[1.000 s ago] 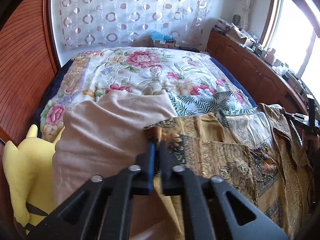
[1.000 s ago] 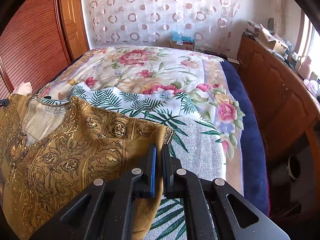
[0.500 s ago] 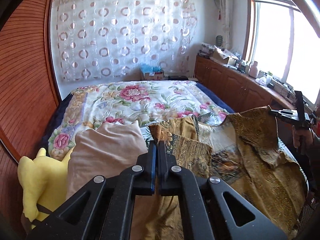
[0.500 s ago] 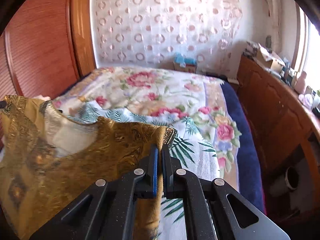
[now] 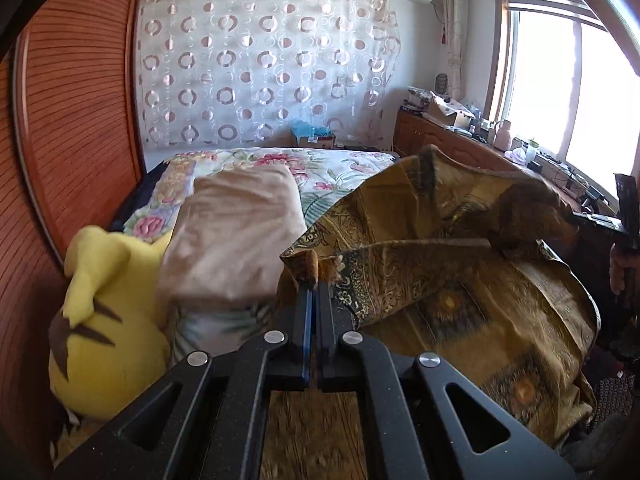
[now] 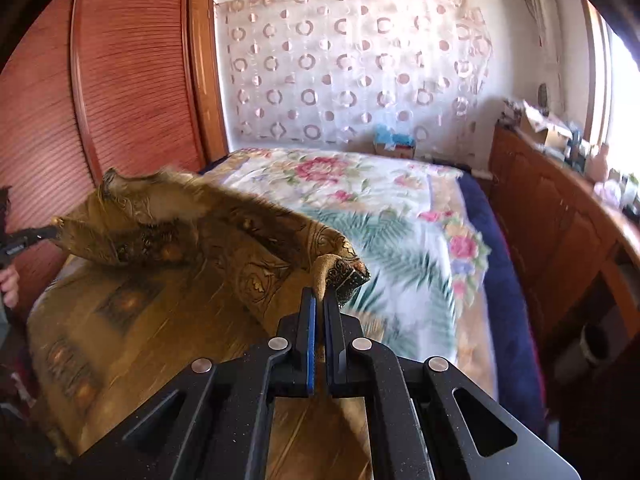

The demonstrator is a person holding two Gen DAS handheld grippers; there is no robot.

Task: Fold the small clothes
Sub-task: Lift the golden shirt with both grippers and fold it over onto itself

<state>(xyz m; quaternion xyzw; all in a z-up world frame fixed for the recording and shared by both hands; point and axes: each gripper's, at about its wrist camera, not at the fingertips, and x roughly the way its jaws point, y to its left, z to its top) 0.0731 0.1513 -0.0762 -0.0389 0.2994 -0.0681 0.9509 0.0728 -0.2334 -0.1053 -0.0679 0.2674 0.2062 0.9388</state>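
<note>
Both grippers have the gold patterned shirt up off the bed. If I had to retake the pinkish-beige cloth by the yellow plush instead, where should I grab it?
Probably the beige cloth is best pinched at its far top edge, where it stands up above the bedspread. Come from the side away from the yellow plush, which crowds its other flank. The gold shirt drapes close beside it, so clear that first.

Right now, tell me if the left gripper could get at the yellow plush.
Probably not: the left gripper is shut on the gold garment. The plush lies unblocked, but the garment must go first.
</note>
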